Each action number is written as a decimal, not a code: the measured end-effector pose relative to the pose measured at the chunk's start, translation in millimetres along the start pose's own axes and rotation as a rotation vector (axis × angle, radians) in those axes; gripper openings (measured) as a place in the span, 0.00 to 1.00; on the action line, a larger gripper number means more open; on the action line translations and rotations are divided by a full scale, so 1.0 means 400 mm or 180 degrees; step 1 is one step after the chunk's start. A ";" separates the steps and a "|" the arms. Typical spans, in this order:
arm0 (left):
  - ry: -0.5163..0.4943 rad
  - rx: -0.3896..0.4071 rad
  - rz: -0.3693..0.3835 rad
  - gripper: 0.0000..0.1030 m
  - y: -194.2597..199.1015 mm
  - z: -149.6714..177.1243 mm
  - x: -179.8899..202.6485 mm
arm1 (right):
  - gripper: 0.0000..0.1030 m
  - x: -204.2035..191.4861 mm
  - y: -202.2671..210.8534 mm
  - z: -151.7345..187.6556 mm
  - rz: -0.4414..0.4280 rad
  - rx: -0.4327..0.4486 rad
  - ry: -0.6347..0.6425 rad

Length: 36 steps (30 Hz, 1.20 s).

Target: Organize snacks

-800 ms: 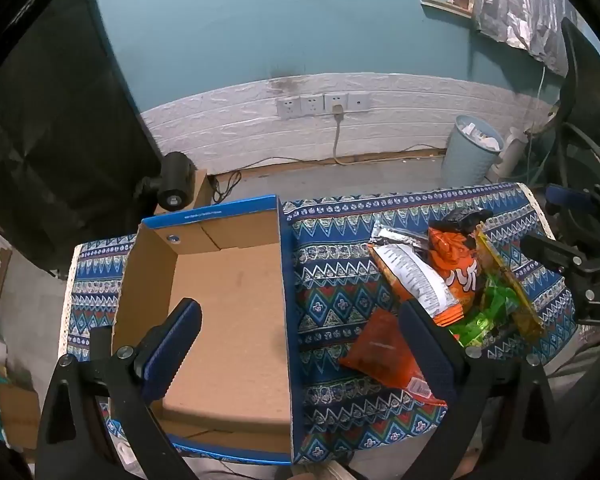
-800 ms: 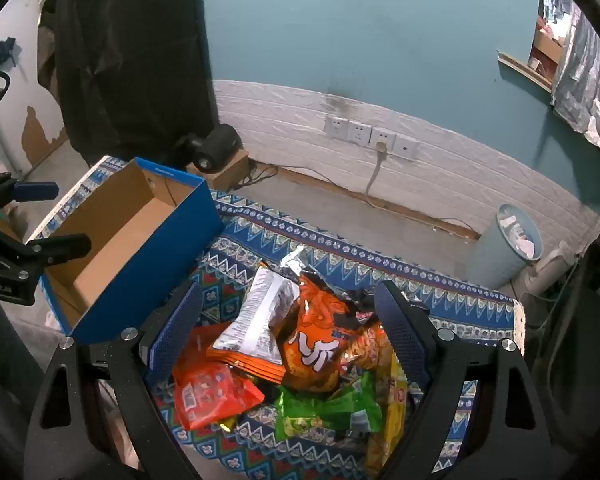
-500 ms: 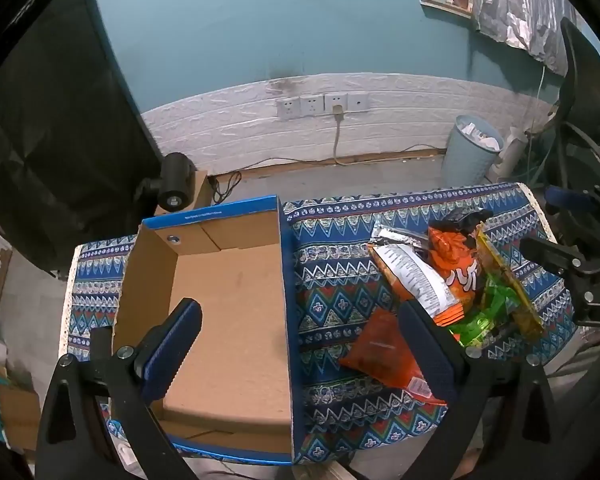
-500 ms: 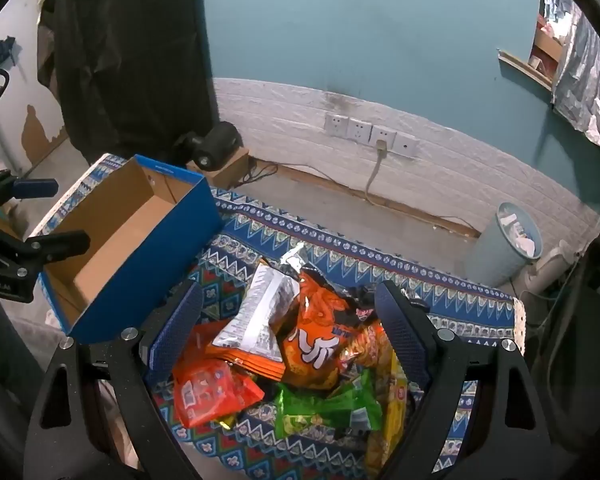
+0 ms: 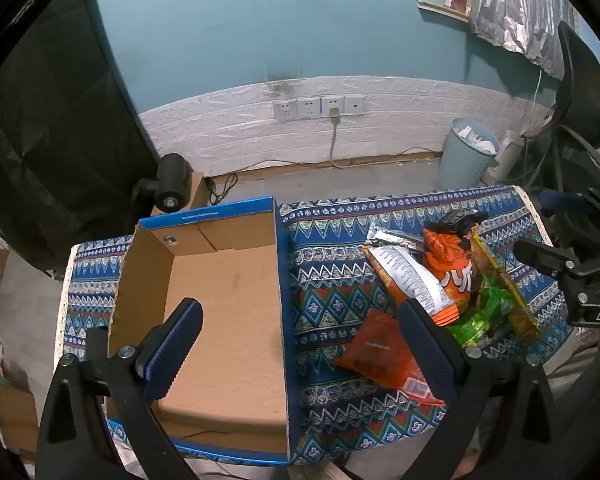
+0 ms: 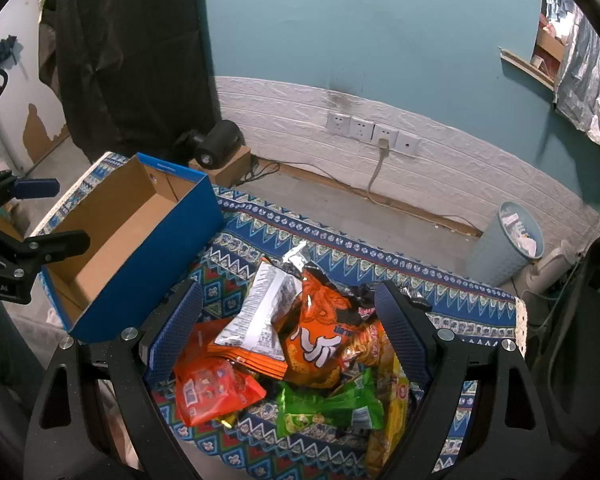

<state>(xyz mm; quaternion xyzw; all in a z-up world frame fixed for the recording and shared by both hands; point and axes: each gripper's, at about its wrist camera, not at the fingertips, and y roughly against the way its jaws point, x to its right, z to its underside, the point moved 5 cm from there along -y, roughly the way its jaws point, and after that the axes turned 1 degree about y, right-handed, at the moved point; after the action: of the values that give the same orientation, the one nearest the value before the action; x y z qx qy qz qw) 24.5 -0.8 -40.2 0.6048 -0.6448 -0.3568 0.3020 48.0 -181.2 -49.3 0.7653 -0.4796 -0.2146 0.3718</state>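
An empty blue cardboard box sits on the left of a patterned cloth. A pile of snack bags lies to its right: a white bag, an orange bag, a red bag, a green bag and a yellow bag. My left gripper is open and empty above the box's right wall. My right gripper is open and empty above the pile.
The patterned cloth covers a small table with edges close on all sides. Behind it are a wall with sockets, a blue waste bin, a black lamp on a small box and a black chair at the right.
The right gripper has moved slightly lower and closer over the snack pile. The left gripper has barely moved. Both stay open.
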 end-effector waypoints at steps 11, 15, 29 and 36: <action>-0.0001 -0.0050 0.0006 0.97 -0.006 0.002 0.003 | 0.84 -0.001 0.001 0.000 -0.0011 0.0000 -0.0005; 0.0007 -0.0066 0.0008 0.97 -0.009 0.003 0.000 | 0.84 0.000 0.001 0.001 -0.0009 0.0001 -0.0006; -0.0020 -0.0092 0.0011 0.97 -0.010 0.004 0.006 | 0.84 0.000 0.004 0.003 -0.0015 -0.0002 -0.0009; -0.0030 -0.0102 0.0006 0.97 -0.011 0.004 0.008 | 0.84 0.001 0.004 0.003 -0.0016 -0.0005 -0.0014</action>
<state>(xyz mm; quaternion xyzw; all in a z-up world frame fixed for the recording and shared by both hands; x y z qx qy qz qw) 25.7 -3.9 -44.9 0.5975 -0.6410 -0.3696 0.3089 46.5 -182.3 -48.9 0.7657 -0.4784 -0.2176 0.3708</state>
